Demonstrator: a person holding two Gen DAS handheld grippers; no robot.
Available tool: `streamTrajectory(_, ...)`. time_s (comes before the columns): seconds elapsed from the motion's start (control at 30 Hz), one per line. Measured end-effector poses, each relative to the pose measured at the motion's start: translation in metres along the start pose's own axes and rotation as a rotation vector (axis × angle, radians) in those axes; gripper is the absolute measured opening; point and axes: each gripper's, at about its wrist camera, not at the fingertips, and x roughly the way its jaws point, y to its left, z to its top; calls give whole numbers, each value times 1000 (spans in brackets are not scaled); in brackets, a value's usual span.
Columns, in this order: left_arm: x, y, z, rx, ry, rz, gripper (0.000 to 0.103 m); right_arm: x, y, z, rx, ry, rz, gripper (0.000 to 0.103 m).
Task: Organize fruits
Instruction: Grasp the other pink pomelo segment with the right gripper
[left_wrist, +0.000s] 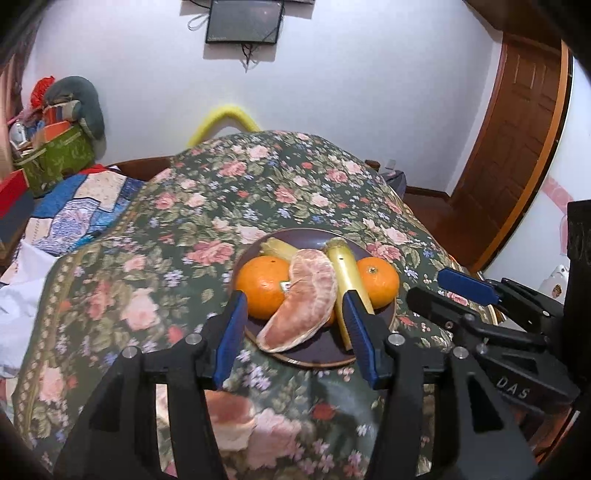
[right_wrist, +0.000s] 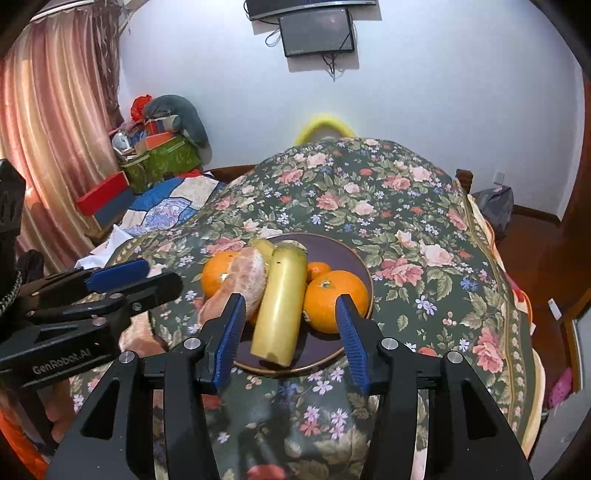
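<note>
A dark plate sits on a floral tablecloth. On it lie a peeled pomelo segment, two large oranges, a small orange, a long pale yellow cane piece and a shorter one. My left gripper is open and empty, its fingers either side of the pomelo segment. My right gripper is open and empty, hovering over the plate's near edge around the cane piece.
The floral-clothed table falls away at the right to a wooden floor. A quilt, green bags and boxes lie at the back left. A yellow chair back stands behind the table.
</note>
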Motion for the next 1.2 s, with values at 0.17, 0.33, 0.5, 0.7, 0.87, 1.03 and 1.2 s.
streamTrajectory(0.17, -32, 20, -9, -34, -36, 46, 60, -11, 13, -1, -13, -14, 8, 47)
streamTrajectory(0.33, -52, 39, -26, -55, -34, 85, 61, -13, 30, -5, -30, -12, 27, 47)
streamTrajectory(0.5, -61, 58, -45, -85, -14, 109, 62, -3, 50, -12, -53, 16, 57, 47)
streamTrajectory(0.7, -61, 84, -66, -113, 18, 163, 62, 20, 78, -20, -85, 69, 109, 47)
streamTrajectory(0.87, -54, 107, -77, -155, 44, 184, 62, 46, 102, -29, -124, 131, 150, 47)
streamTrajectory(1.03, -48, 124, -84, -198, 54, 185, 62, 68, 121, -37, -148, 191, 184, 47)
streamTrajectory(1.2, -43, 136, -89, -225, 62, 191, 62, 83, 132, -39, -167, 237, 214, 47)
